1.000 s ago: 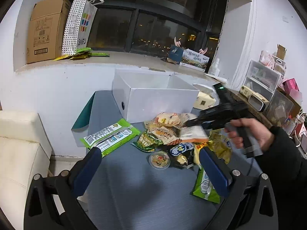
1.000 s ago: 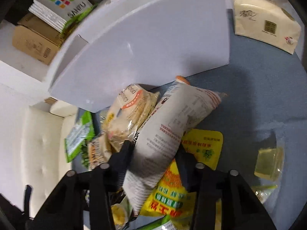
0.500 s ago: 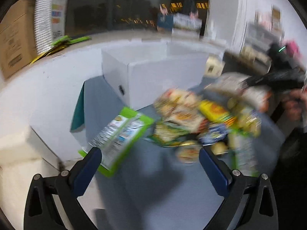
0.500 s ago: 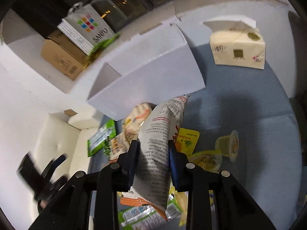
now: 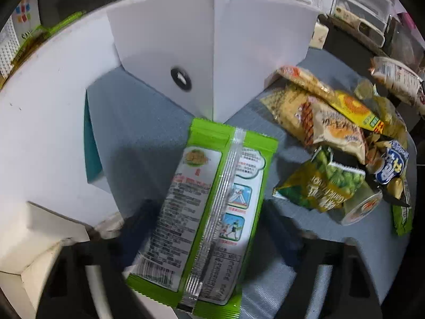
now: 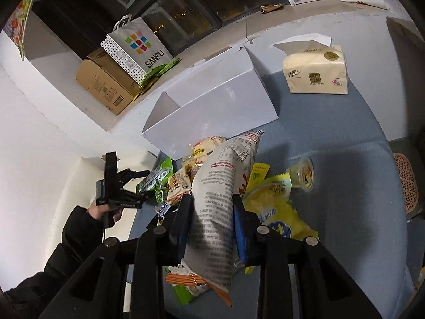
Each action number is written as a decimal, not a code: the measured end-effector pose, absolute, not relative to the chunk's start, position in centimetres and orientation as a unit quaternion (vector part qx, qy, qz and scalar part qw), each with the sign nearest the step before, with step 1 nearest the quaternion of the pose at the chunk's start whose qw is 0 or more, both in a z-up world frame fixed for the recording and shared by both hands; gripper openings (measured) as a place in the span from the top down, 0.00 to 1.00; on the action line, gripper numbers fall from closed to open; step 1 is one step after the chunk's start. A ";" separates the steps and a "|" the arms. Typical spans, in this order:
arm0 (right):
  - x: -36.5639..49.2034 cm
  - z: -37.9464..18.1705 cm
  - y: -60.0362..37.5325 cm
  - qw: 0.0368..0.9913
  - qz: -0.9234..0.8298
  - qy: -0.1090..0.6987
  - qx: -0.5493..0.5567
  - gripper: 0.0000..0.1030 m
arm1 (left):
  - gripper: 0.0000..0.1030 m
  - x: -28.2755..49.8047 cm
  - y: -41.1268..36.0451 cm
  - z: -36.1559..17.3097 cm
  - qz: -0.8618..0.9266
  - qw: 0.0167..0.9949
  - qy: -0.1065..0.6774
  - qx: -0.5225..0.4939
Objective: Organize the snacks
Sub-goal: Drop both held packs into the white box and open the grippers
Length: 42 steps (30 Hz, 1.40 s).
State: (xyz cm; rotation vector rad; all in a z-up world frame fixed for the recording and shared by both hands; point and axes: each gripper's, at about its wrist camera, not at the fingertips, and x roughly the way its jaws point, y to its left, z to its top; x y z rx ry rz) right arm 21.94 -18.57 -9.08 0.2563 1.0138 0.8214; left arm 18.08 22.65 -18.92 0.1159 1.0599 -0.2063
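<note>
My left gripper (image 5: 209, 228) straddles a green-and-white snack bag (image 5: 212, 212) that lies on the grey table; its blurred jaws stand wide on either side, apart from the bag. My right gripper (image 6: 212, 218) is shut on a white printed snack bag (image 6: 220, 202), held up above the snack pile. The white open box (image 6: 212, 106) stands behind the pile; its corner (image 5: 212, 53) is close ahead in the left wrist view. The left gripper also shows in the right wrist view (image 6: 138, 186), over the green bag (image 6: 159, 175).
A pile of snack packs (image 5: 332, 133) and jelly cups (image 6: 302, 175) lies on the table (image 6: 345, 186). A tissue pack (image 6: 316, 71) sits at the back right. A cardboard box (image 6: 106, 85) and a paper bag (image 6: 135, 47) stand on the window ledge.
My left gripper has swung left and dropped down close over the green bag. My right gripper has lifted the white bag up and back from the pile.
</note>
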 end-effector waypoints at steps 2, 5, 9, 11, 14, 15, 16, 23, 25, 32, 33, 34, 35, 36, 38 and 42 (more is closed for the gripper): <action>21.8 -9.3 -18.7 0.784 0.384 0.471 0.123 0.70 | 0.36 17.8 22.3 -18.8 -0.090 0.857 0.505 0.049; 21.7 -9.5 -18.4 0.781 0.391 0.470 0.126 0.70 | 0.38 16.2 21.3 -17.9 -0.077 0.870 0.487 0.031; 21.5 -9.2 -18.0 0.783 0.399 0.460 0.126 0.70 | 0.38 13.7 20.5 -15.0 -0.057 0.900 0.430 -0.031; 21.5 -8.8 -18.0 0.786 0.399 0.454 0.127 0.70 | 0.38 12.5 20.1 -12.9 -0.055 0.914 0.394 -0.079; 21.9 -7.9 -17.6 0.791 0.403 0.442 0.129 0.70 | 0.38 11.5 18.7 -9.5 -0.055 0.933 0.337 -0.119; 22.1 -7.5 -17.3 0.793 0.405 0.437 0.127 0.70 | 0.38 11.4 18.0 -8.0 -0.055 0.938 0.314 -0.133; 22.4 -7.1 -17.0 0.795 0.407 0.433 0.124 0.70 | 0.38 11.6 17.8 -7.3 -0.063 0.940 0.305 -0.142; 26.9 -2.1 -13.7 0.816 0.412 0.394 0.094 0.70 | 0.38 16.3 17.0 -2.1 -0.032 0.946 0.252 -0.199; 29.0 -0.9 -12.6 0.822 0.406 0.390 0.086 0.70 | 0.38 18.4 17.6 -1.4 -0.020 0.941 0.254 -0.222; 37.2 0.8 -7.0 0.839 0.374 0.396 0.014 0.70 | 0.38 26.5 20.3 -2.8 0.017 0.920 0.296 -0.255; 38.2 0.7 -6.1 0.839 0.370 0.398 0.001 0.70 | 0.38 27.4 20.6 -3.2 0.025 0.919 0.300 -0.255; 38.8 0.6 -5.6 0.840 0.369 0.399 -0.008 0.70 | 0.38 28.2 20.8 -3.6 0.032 0.917 0.306 -0.254; 39.5 0.3 -4.8 0.840 0.366 0.399 -0.024 0.70 | 0.37 29.0 21.2 -4.3 0.037 0.912 0.318 -0.256; 40.3 0.0 -3.8 0.842 0.361 0.398 -0.045 0.70 | 0.35 29.7 21.4 -4.6 0.043 0.909 0.325 -0.257; 41.4 -0.7 -2.2 0.844 0.351 0.398 -0.078 0.69 | 0.22 30.6 21.9 -5.3 0.063 0.903 0.341 -0.253; 42.5 -1.8 -0.7 0.859 0.320 0.382 -0.119 0.18 | 0.00 30.7 22.4 -6.4 0.084 0.898 0.357 -0.243</action>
